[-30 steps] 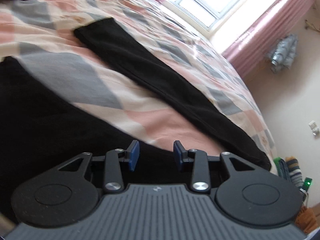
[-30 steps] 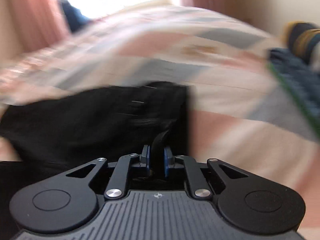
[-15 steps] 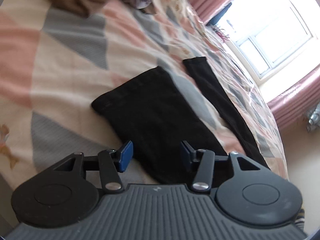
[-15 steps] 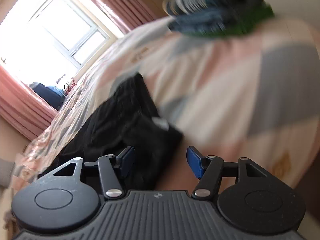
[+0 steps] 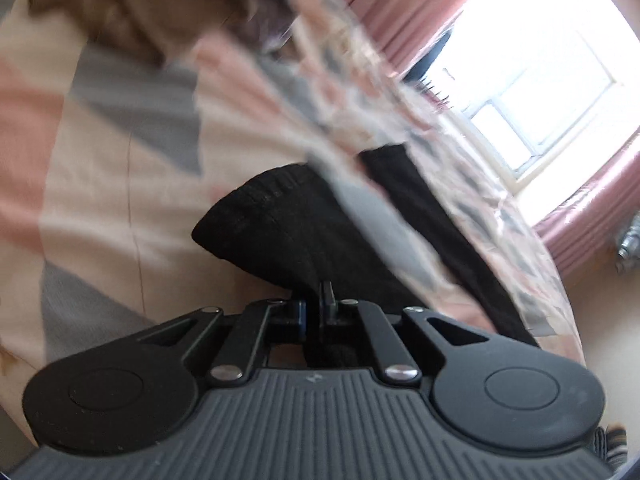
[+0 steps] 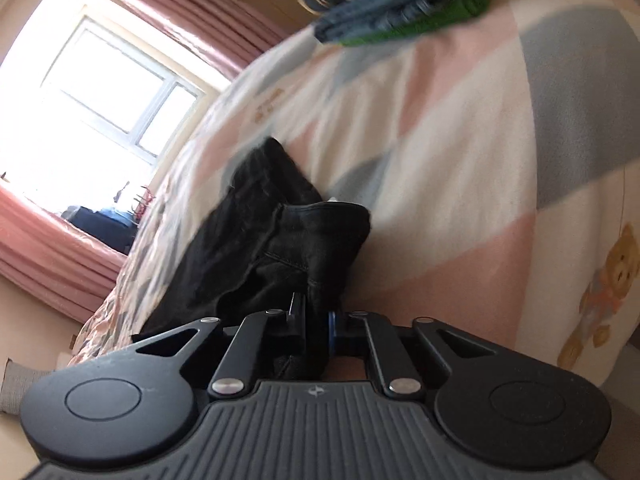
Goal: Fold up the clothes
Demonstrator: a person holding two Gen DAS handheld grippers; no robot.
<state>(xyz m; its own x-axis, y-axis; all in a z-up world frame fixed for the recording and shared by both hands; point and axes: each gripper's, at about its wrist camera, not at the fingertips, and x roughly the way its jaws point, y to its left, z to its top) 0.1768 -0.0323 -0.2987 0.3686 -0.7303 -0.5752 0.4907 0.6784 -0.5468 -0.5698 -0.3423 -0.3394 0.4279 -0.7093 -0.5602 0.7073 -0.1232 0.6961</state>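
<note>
A: Count?

B: Two grippers: left gripper (image 5: 314, 300), right gripper (image 6: 316, 316). Each has two fingers, pinched on black cloth.

A: Garments?

B: One black garment (image 5: 288, 224) in the left view, with two black strips showing, the second (image 5: 432, 232) further right. Right view shows one black bundle (image 6: 272, 240); can't tell if it's the same piece.

A: Other clothes?

B: One brown heap (image 5: 132, 12) at the top of the left view. One folded stack (image 6: 400, 4) in the right view; at least three layers, blurred, no exact count.

A: Rest?

B: One bedspread (image 6: 460, 140), one window (image 6: 120, 92), one bear print (image 6: 612, 276).
</note>
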